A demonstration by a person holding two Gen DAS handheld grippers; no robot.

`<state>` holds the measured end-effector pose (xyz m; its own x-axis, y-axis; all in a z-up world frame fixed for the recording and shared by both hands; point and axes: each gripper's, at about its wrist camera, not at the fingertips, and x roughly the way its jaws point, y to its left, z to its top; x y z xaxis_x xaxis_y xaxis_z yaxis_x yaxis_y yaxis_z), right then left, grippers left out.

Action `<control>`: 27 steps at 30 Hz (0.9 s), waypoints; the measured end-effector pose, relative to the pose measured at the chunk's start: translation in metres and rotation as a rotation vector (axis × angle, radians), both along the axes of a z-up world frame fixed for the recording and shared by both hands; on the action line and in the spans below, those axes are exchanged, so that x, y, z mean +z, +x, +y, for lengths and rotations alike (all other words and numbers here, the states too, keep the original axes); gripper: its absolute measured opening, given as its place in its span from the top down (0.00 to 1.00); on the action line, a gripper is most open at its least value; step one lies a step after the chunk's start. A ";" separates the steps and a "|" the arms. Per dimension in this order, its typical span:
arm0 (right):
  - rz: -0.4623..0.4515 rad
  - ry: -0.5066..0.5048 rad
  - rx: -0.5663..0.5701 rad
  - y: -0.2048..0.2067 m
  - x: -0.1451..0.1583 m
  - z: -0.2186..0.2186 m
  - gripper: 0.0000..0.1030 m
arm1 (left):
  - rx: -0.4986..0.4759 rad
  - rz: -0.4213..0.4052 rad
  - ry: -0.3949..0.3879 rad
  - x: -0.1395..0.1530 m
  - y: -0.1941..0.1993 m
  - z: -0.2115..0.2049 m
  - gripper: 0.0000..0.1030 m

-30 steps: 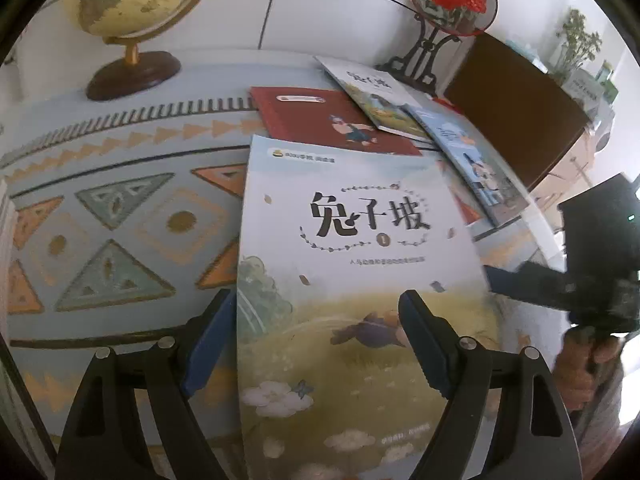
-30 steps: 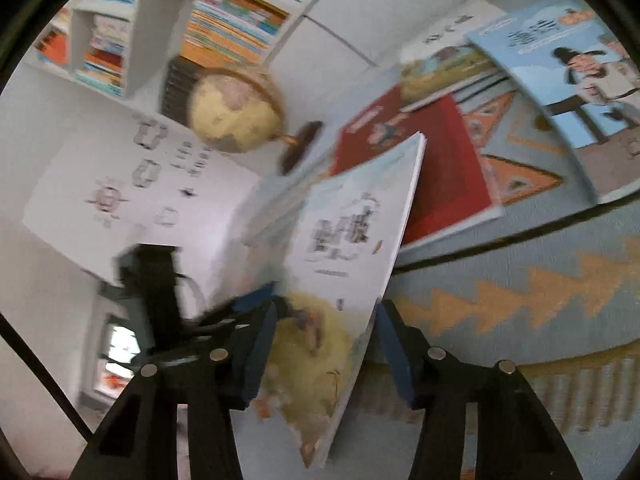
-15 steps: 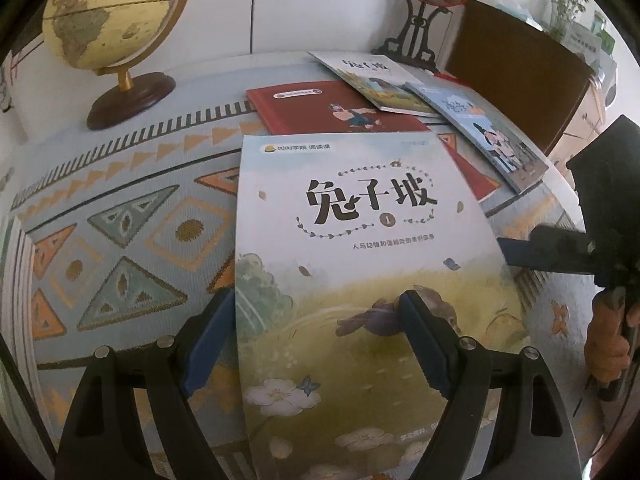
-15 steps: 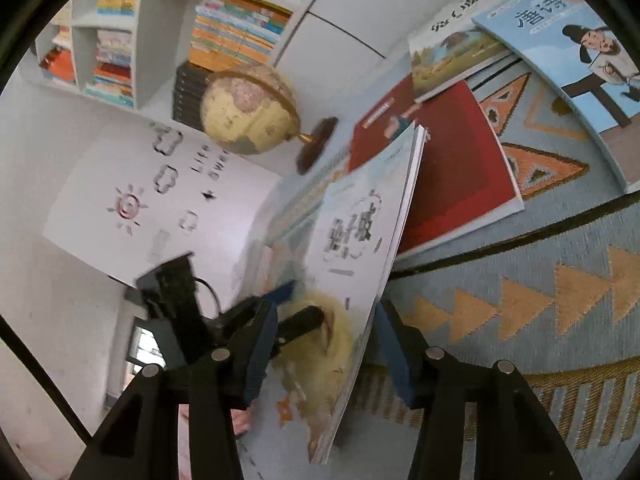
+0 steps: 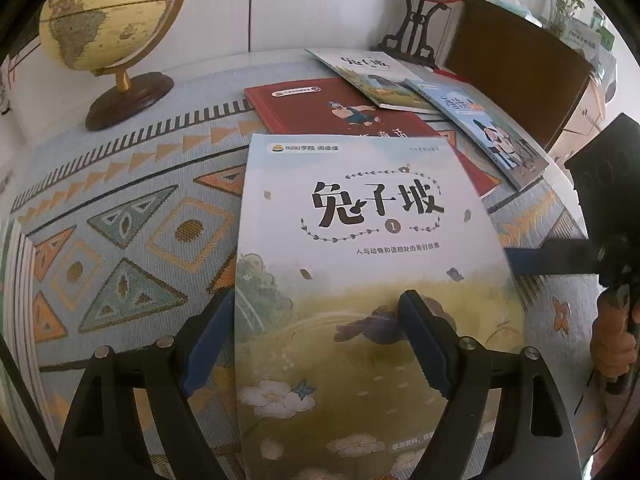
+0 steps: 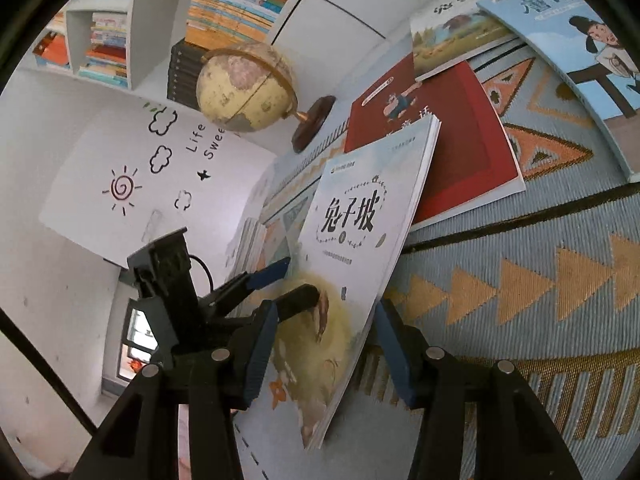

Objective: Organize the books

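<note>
- Left tool (image 5: 316,344): jaws wide, straddling the rabbit book's (image 5: 360,280) left edge, one under, one over; no visible clamp.
- Right tool (image 6: 324,344): half-open around its right edge, grip unclear.
- Judgement: close both before lifting.
- Red book (image 5: 332,108) lies behind, upper centre, on the counter (image 5: 132,216).

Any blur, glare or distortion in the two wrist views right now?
Left wrist: sharp; book title legible, fisheye bends the rug, black vignette corners. Right wrist: sharp, tilted, bookshelf edges bowed; globe clear. No strong glare in either.
</note>
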<state>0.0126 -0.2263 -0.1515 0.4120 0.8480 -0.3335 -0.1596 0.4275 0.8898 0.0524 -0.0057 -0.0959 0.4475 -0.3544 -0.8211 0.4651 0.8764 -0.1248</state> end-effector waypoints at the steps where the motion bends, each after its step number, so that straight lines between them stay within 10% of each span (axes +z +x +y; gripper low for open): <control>1: -0.013 0.028 -0.006 0.000 0.001 -0.001 0.49 | -0.003 -0.001 -0.002 0.000 0.000 0.000 0.22; 5: -0.014 -0.073 0.034 0.010 0.008 0.026 0.52 | -0.008 0.032 -0.080 0.003 0.000 0.006 0.24; 9: -0.015 -0.315 -0.031 0.015 0.007 0.053 0.83 | -0.024 0.055 -0.180 0.008 -0.008 0.012 0.35; 17: 0.074 -0.353 -0.061 0.014 0.013 0.030 0.77 | -0.029 0.085 -0.220 0.004 -0.005 0.018 0.45; 22: 0.087 -0.373 -0.084 0.009 0.017 0.014 0.61 | -0.037 0.066 -0.223 0.002 -0.005 0.013 0.33; 27: 0.054 -0.424 -0.109 0.003 0.013 0.011 0.83 | -0.056 0.105 -0.264 0.003 0.001 0.004 0.39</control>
<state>0.0160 -0.2155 -0.1384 0.4635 0.5840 -0.6664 -0.0517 0.7686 0.6376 0.0536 -0.0015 -0.0925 0.3384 -0.5835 -0.7382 0.4842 0.7807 -0.3951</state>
